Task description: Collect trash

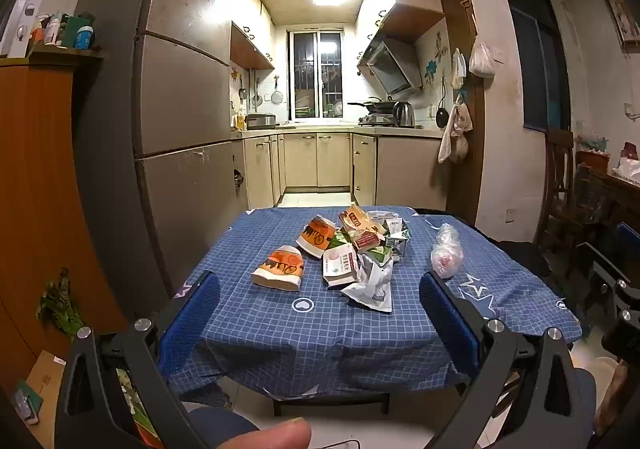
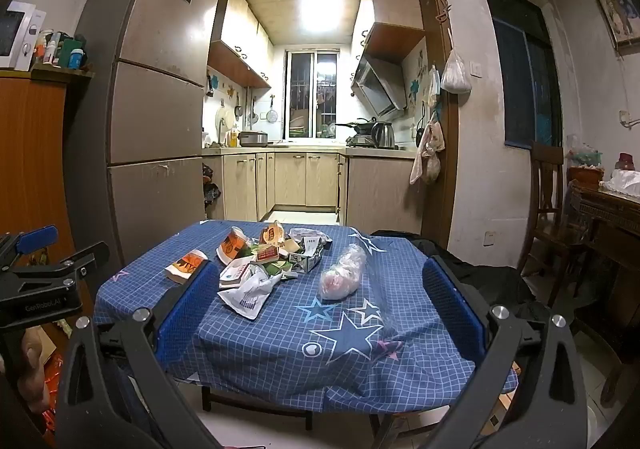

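The desk (image 1: 280,329), draped in a blue checked cloth, carries a trash pile (image 1: 360,245) at its middle, with a crumpled clear plastic bag (image 2: 344,273) lying apart to the right. The left gripper (image 1: 320,313) and right gripper (image 2: 320,309) hang short of the desk's near edge, jaws spread wide, nothing between them; the trash lies well ahead.

Two crushed orange paper cups (image 1: 280,273), one clear plastic bag (image 1: 447,255), one white wrapper (image 1: 372,287).
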`<state>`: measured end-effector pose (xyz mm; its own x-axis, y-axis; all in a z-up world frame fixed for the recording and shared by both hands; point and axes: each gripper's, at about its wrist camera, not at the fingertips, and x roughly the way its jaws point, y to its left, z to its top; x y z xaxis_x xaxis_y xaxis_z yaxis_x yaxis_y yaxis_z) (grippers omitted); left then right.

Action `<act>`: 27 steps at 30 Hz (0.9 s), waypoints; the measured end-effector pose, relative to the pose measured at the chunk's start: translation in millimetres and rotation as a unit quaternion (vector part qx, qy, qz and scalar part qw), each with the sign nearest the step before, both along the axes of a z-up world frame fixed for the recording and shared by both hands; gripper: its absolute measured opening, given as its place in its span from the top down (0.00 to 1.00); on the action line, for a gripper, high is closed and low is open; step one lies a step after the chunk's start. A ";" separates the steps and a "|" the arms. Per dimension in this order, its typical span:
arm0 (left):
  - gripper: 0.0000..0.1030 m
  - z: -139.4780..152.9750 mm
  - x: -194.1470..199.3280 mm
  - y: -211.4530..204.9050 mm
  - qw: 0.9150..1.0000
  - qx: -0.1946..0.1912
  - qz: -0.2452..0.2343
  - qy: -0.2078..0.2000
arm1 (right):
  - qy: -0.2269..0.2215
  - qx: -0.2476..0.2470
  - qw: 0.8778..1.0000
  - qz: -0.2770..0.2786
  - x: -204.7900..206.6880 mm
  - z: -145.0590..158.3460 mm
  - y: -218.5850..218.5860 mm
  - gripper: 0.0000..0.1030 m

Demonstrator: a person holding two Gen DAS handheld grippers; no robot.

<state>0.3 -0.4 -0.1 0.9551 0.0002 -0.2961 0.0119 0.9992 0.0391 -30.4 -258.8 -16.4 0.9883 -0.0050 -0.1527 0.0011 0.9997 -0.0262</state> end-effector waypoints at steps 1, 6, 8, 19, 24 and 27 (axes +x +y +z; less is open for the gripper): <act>0.04 0.1 -0.4 0.2 1.000 -0.002 0.000 -0.003 | -0.001 0.001 1.000 0.000 -0.2 0.0 -0.1 0.05; 0.04 -0.3 -1.9 -3.6 1.000 0.002 -0.001 -0.002 | 0.000 -0.001 1.000 0.001 -1.8 0.1 1.2 0.05; 0.04 -2.1 -1.1 -1.9 1.000 0.001 -0.003 -0.002 | 0.003 0.002 1.000 0.001 0.2 -0.3 -0.2 0.05; 0.04 -2.1 1.3 -3.0 1.000 -0.002 -0.004 0.003 | 0.004 0.002 1.000 0.001 -0.1 -0.5 -0.1 0.05; 0.04 -3.0 2.0 -1.6 1.000 -0.004 -0.002 0.002 | 0.004 0.002 1.000 0.001 0.1 -0.4 -0.2 0.05; 0.04 -2.9 2.2 -1.3 1.000 -0.004 -0.003 0.003 | 0.004 0.001 1.000 0.001 0.1 -0.6 -0.1 0.05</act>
